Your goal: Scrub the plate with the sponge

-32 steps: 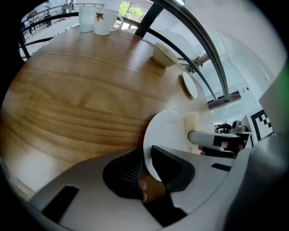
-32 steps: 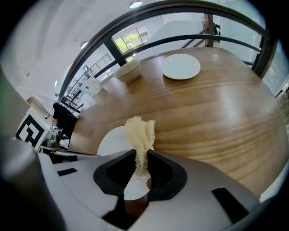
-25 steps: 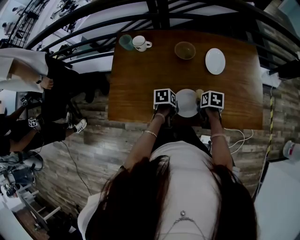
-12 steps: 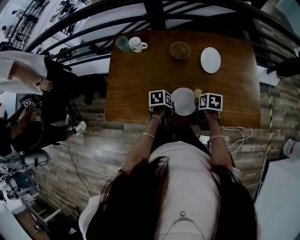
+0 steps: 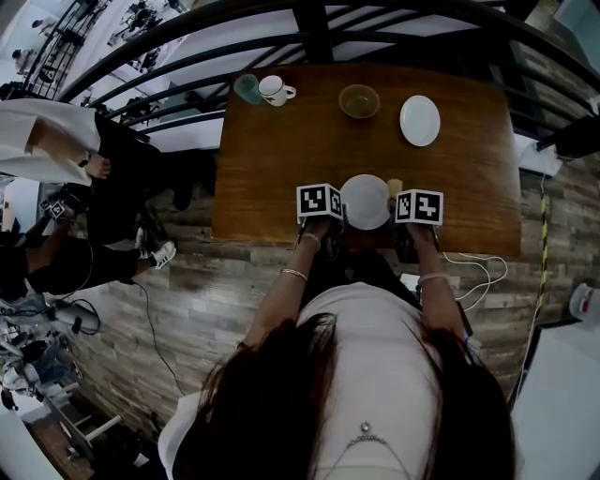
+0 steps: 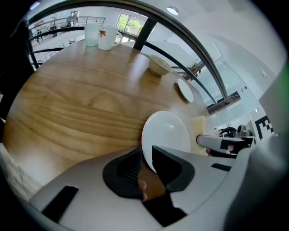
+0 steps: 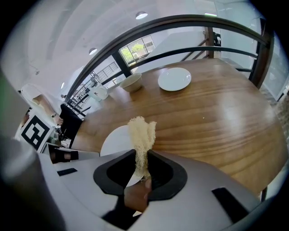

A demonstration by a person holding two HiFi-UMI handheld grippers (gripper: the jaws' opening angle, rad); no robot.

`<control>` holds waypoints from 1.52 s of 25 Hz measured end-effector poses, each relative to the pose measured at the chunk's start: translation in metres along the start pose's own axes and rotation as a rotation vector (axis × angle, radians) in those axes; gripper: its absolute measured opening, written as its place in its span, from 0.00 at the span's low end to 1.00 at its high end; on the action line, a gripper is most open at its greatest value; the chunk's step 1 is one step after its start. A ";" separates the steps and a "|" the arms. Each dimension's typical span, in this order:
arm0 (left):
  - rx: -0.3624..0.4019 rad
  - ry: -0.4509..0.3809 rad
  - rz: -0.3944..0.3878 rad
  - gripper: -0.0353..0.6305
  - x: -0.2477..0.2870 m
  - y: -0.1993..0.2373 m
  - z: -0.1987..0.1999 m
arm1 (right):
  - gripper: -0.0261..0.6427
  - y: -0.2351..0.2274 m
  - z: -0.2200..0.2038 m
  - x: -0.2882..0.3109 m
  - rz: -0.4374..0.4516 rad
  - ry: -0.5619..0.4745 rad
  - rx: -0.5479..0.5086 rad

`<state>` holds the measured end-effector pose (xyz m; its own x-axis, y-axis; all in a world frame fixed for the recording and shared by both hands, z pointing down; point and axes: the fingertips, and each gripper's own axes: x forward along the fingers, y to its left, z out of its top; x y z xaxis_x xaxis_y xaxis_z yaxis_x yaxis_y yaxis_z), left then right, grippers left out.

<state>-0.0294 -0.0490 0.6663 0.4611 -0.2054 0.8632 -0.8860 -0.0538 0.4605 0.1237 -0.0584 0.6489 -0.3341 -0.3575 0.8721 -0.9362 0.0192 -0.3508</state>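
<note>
A white plate (image 5: pixel 366 202) is held up over the near edge of the wooden table (image 5: pixel 281 159), between my two grippers. My left gripper (image 5: pixel 339 208) is shut on the plate's left rim; in the left gripper view the plate (image 6: pixel 166 135) stands tilted on edge in the left gripper (image 6: pixel 145 162). My right gripper (image 5: pixel 399 199) is shut on a pale yellow sponge (image 5: pixel 395 187). In the right gripper view the sponge (image 7: pixel 141 133) sticks up out of the right gripper (image 7: pixel 142 169), right beside the plate (image 7: pixel 115 140); whether they touch I cannot tell.
At the table's far side stand a second white plate (image 5: pixel 419 120), a bowl (image 5: pixel 359 100), a white mug (image 5: pixel 275 89) and a teal cup (image 5: pixel 248 88). A dark railing (image 5: pixel 309 28) runs behind the table. People stand off to the left (image 5: pixel 56 141).
The whole head view has shifted a little. The grippers, plate and sponge keep nearly the same places over the table's near edge.
</note>
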 end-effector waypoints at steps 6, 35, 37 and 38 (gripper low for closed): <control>0.009 -0.045 0.022 0.16 -0.010 -0.001 0.000 | 0.18 0.005 -0.005 -0.006 0.001 -0.011 -0.035; 0.069 -0.166 0.072 0.10 -0.023 -0.026 -0.002 | 0.18 -0.003 -0.008 -0.020 -0.001 -0.061 -0.092; 0.077 -0.170 0.069 0.09 -0.027 -0.025 0.002 | 0.18 0.000 -0.006 -0.022 -0.012 -0.071 -0.089; 0.083 -0.169 0.068 0.09 -0.029 -0.024 0.003 | 0.18 0.003 -0.006 -0.023 -0.017 -0.075 -0.086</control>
<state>-0.0215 -0.0446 0.6297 0.3919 -0.3718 0.8415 -0.9189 -0.1128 0.3781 0.1283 -0.0443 0.6297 -0.3117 -0.4274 0.8486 -0.9488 0.0917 -0.3024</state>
